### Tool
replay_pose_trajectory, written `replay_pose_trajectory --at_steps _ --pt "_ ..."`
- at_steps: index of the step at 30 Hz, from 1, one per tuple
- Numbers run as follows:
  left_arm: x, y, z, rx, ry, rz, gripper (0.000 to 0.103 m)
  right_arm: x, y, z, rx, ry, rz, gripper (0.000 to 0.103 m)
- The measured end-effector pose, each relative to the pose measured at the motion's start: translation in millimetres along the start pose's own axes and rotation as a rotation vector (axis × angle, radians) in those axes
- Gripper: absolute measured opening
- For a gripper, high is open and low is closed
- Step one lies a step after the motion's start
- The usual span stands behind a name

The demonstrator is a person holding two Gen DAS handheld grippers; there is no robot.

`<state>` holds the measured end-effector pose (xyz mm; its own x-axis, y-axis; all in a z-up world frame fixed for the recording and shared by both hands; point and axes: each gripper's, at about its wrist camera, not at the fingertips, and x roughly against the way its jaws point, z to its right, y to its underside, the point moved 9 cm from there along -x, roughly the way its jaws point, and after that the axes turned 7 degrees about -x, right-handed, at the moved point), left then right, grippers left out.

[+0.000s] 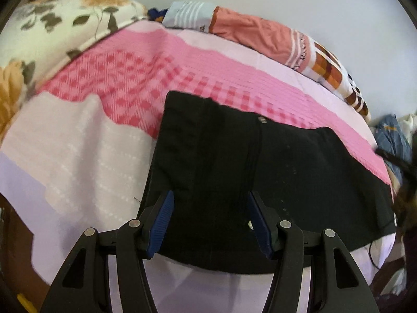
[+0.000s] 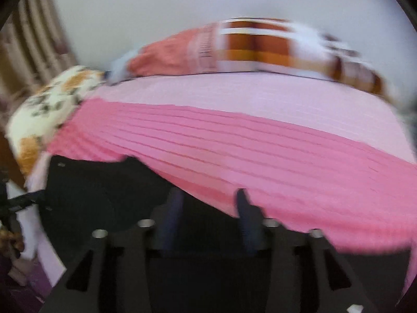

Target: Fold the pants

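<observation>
Two grippers hover over one pair of black fabric pants (image 1: 234, 177) lying on a bed covered with a pink and lilac patterned sheet (image 1: 109, 135). At the far left a cream pillow with orange flowers (image 1: 52, 26) sits at the bed's edge. The left gripper (image 1: 209, 203) stands wide apart above the pants, its blue pads clear of the cloth and holding nothing. The pants already look like a compact dark block with a button showing near the far edge, so at least one fold seems done, though how many layers lie there I cannot tell. Further right, the right gripper (image 2: 208, 200) is blurred, part-open and empty over the pants' edge. Any remaining fold or smoothing seems still ahead.
</observation>
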<state>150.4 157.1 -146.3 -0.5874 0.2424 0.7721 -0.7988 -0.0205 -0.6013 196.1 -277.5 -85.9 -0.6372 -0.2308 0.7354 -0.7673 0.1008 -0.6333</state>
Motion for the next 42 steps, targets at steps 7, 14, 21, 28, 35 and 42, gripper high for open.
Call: replay_pose_trajectory --at_steps 7,14,21,28,35,42 --pt "6 -10 7 0.010 0.007 0.033 0.059 61 44 91 -0.189 0.229 0.031 0.056" --pt "37 -29 42 -0.041 0.044 0.129 0.059 88 73 133 -0.250 0.353 0.028 0.056" --pt "44 -27 72 -0.089 0.063 0.137 0.059 105 79 139 -0.236 0.430 0.047 0.062" --pt "44 -23 77 -0.087 0.066 0.135 0.059 110 80 138 -0.216 0.461 0.056 0.067" --pt "48 -22 79 -0.093 0.057 0.140 0.059 111 84 142 -0.212 0.478 0.049 0.071" --pt "49 -21 80 -0.107 0.031 0.139 0.059 111 92 154 -0.238 0.498 0.035 0.076"
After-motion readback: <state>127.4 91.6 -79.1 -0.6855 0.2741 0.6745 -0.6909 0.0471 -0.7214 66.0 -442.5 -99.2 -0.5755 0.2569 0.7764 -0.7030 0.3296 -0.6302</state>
